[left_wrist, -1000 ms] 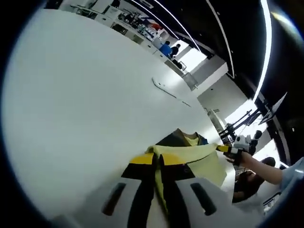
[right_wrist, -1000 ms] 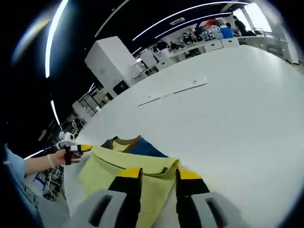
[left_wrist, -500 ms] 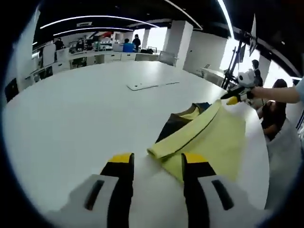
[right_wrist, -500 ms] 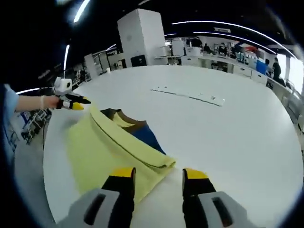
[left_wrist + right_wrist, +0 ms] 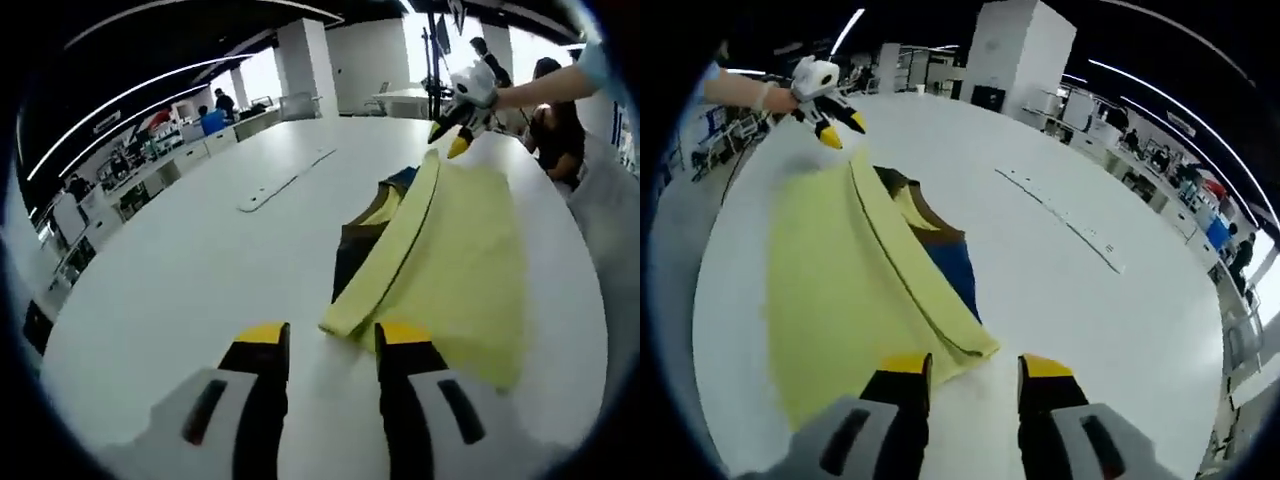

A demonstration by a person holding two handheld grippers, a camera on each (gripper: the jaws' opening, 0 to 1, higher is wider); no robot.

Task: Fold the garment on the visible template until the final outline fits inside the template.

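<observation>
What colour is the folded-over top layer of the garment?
Pale yellow garment, clearest in the right gripper view.

A white pillar and seated people stand beyond the table; white cabinet behind.

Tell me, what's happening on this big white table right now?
A person with a gripper in each hand is folding a yellow garment on the white table. It lies flat, one edge turned over in a long fold, its dark and blue parts peeking out beside it. Both grippers are open and off the cloth: the left gripper and the right gripper each hover near a corner of the fold.
</observation>
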